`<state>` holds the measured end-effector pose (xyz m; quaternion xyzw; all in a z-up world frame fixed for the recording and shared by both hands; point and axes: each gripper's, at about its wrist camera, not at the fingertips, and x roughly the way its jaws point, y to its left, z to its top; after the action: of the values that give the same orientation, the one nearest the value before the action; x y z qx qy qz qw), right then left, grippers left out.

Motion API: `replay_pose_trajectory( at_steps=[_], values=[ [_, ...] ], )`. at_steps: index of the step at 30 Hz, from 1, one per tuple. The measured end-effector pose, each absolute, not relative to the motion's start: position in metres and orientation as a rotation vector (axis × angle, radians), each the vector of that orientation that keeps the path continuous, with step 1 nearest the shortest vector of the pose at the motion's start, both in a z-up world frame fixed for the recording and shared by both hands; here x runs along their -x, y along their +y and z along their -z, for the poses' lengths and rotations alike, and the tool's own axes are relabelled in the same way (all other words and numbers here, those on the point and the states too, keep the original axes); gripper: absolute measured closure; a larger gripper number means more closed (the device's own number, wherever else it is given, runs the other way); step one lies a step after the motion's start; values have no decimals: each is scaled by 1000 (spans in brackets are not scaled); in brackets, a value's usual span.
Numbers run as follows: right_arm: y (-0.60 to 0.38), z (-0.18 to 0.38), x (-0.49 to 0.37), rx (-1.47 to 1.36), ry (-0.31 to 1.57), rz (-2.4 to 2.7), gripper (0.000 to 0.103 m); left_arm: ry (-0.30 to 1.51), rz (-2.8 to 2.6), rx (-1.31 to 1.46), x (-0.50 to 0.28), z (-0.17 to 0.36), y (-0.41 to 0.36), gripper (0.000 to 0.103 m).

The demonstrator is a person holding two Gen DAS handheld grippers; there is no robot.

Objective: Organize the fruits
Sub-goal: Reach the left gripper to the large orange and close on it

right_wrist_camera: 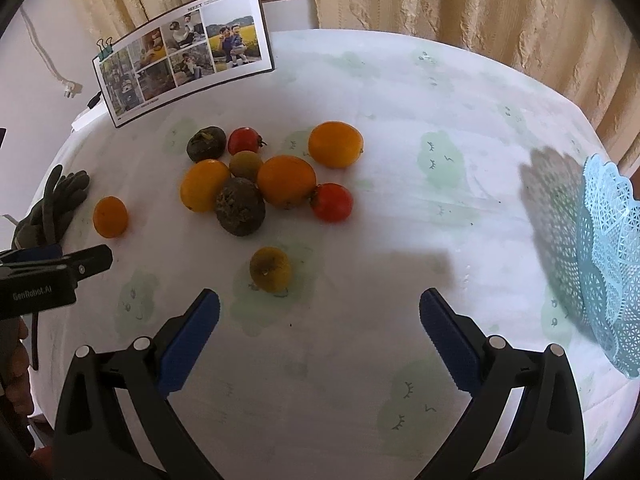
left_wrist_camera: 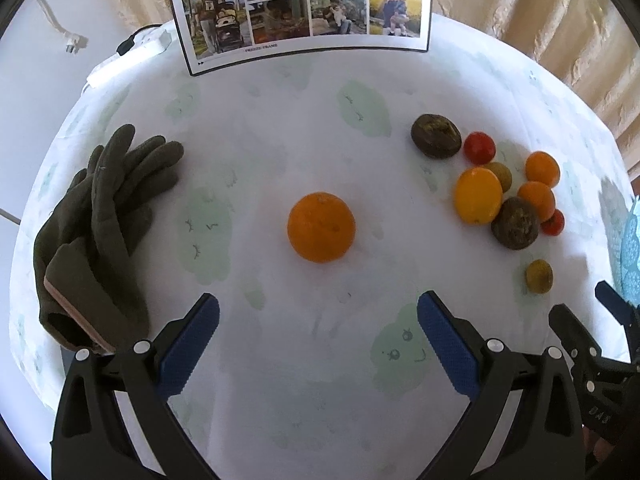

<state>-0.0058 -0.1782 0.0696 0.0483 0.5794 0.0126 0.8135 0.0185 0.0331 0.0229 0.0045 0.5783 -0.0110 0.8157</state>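
Note:
A lone orange (left_wrist_camera: 321, 227) lies on the white tablecloth straight ahead of my open, empty left gripper (left_wrist_camera: 318, 332); it also shows in the right wrist view (right_wrist_camera: 110, 217). A pile of fruit (right_wrist_camera: 264, 178) holds oranges, red tomatoes (right_wrist_camera: 332, 202) and dark brown fruits (right_wrist_camera: 240, 206); it sits at the right in the left wrist view (left_wrist_camera: 502, 190). A small yellow-brown fruit (right_wrist_camera: 270, 269) lies apart, just beyond the left finger of my open, empty right gripper (right_wrist_camera: 319, 330). A light blue lattice basket (right_wrist_camera: 608, 264) stands at the far right.
A pair of dark green gloves (left_wrist_camera: 96, 236) lies at the table's left edge. A photo board (left_wrist_camera: 304, 8) stands at the back, with a white power strip (left_wrist_camera: 128, 58) beside it. Beige curtains (right_wrist_camera: 460, 0) hang behind the round table.

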Motion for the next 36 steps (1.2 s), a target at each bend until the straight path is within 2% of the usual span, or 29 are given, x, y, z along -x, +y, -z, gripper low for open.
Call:
replay_pose_trajectory(
  at_steps=[19,24,28,29,32,34,36],
  values=[
    [-180,-61,8,-122,1262,-15,2,1212,58,-2,-51,-21,40,6],
    [-180,-58,5,-122,1268,-21,2,1237,76,0,-56,-15,38,15],
    [-176,-57,3,-114,1270,-29,2,1254,81,3,-60,-12,37,17],
    [-175,-57,3,-111,1270,-31,2,1255,83,4,-60,-11,37,23],
    [-173,-56,2,-106,1272,-37,2,1267,84,9,-63,-7,38,28],
    [-172,-55,1,-105,1272,-40,2,1264,93,15,-63,-6,39,37],
    [-171,-55,0,-107,1271,-40,2,1269,111,34,-64,-5,40,51]
  ],
)
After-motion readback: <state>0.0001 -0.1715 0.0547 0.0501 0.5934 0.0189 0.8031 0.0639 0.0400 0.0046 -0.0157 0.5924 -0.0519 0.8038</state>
